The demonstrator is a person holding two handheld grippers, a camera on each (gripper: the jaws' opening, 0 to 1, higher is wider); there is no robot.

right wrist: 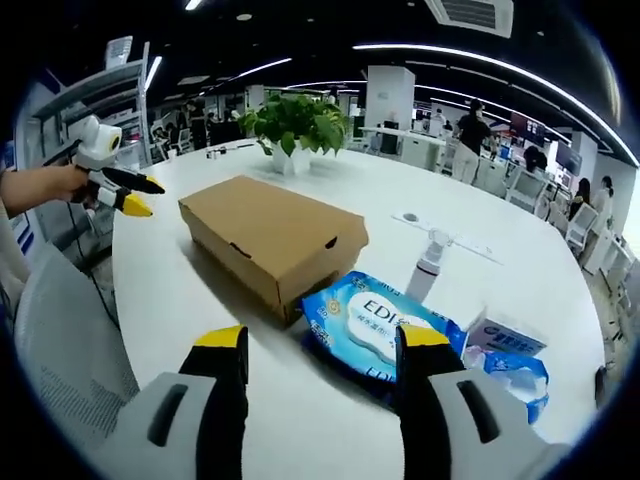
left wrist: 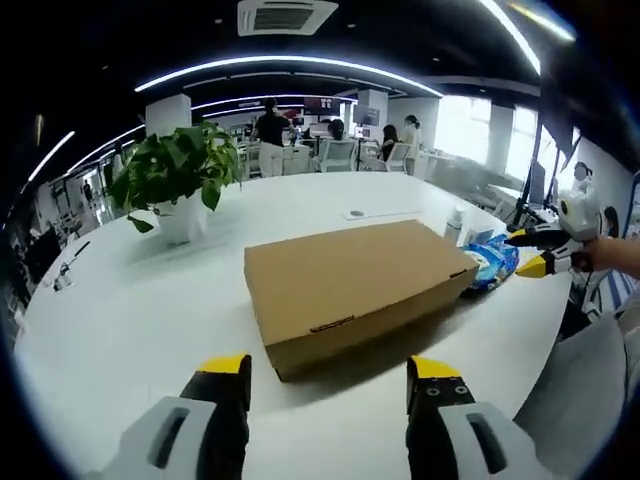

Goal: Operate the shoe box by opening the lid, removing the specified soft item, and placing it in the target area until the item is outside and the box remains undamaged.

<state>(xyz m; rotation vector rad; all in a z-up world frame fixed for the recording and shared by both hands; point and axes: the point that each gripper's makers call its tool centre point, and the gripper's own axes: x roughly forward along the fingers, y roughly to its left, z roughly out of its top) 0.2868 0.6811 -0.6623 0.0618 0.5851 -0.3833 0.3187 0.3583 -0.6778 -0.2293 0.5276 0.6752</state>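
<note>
Fingers of both the left gripper and right gripper are standing apart, gripping nothing. We are judging the closed shoe box on the surface needs steadying while we are lifting its lid gently at the front edge.

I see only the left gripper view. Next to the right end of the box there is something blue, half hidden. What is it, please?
Observer: A flat blue wipes pack with a white oval label, lying beside the end of the shoe box.
Operator: Is something else near it?
Observer: Yes, a smaller blue-and-white pack lies just past it.
Operator: And the right hand-held gripper?
Observer: The right hand-held gripper is open and holds nothing; its jaws point towards the wipes pack.
</note>
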